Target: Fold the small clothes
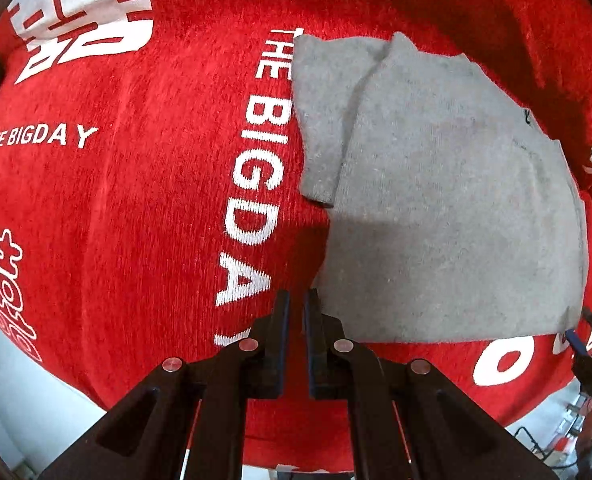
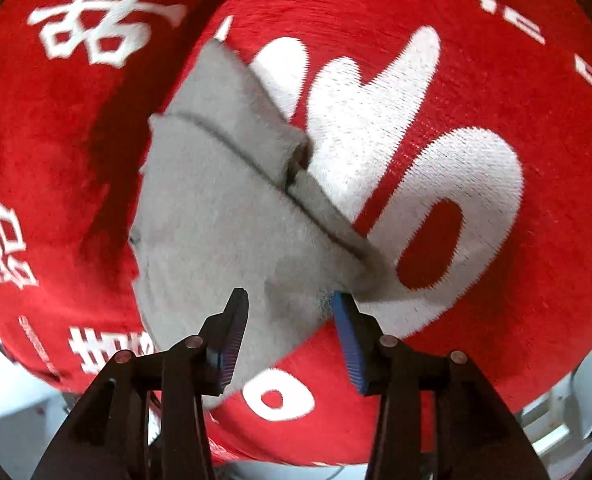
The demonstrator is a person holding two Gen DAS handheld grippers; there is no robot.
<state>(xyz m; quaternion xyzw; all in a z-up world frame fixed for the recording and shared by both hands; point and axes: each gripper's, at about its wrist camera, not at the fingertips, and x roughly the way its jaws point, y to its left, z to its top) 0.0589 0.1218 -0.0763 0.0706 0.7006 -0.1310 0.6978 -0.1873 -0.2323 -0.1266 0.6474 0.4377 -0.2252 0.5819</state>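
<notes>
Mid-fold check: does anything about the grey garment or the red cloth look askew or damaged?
No damage shows. The grey garment lies on the red cloth with one flap folded unevenly, sticking out past the top layer's edge. In the right wrist view a fold near its seam stands bunched up, not flat.

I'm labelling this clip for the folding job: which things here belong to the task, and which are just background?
Part of the job:
- grey garment, partly folded, lying on the cloth
- left gripper, shut, empty, beside the garment's edge
- right gripper, jaws apart over the garment's corner

Just there:
- red printed cloth covering the surface
- pale clutter past the cloth's edge, too blurred to name
</notes>
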